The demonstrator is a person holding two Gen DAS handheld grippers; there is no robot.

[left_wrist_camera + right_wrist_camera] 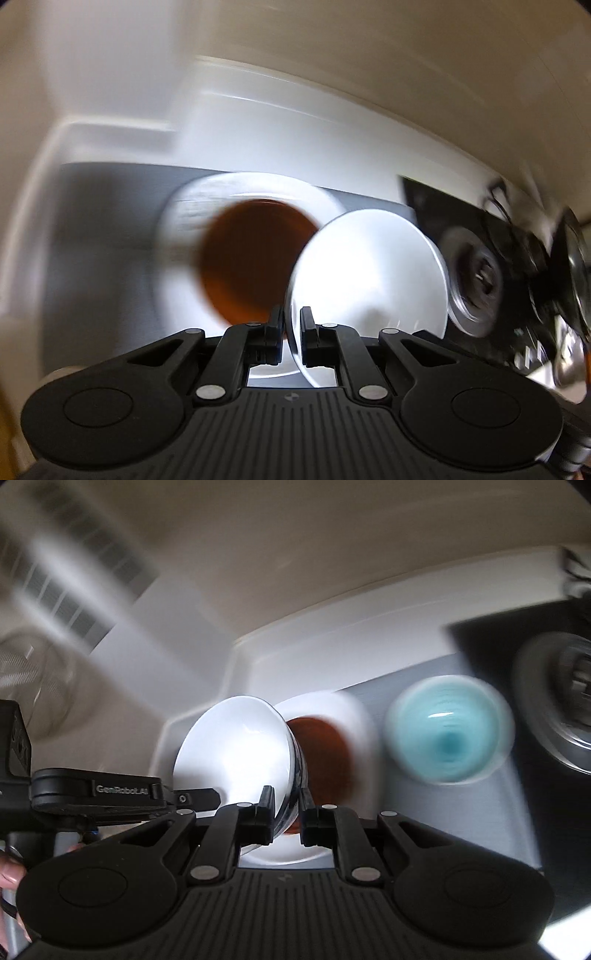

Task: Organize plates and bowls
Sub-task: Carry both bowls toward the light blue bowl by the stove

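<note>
Left wrist view: the left gripper (291, 332) pinches the rim of a round white ceramic plate (369, 273), tilted on edge and lifted off the surface. Just behind and left of these fingers a brown glossy bowl (251, 258) sits on a wide white plate (177, 266).

In the right wrist view the right gripper (288, 814) is closed on the rim of a white bowl with a dark patterned outside (236, 753), also in the air. A pale turquoise bowl (448, 731) stands alone to the right.

I judge the sorting about half done: two pieces are carried, one is loose.

The grey counter (480, 812) meets white walls; a black stove burner (565, 701) lies further right.
</note>
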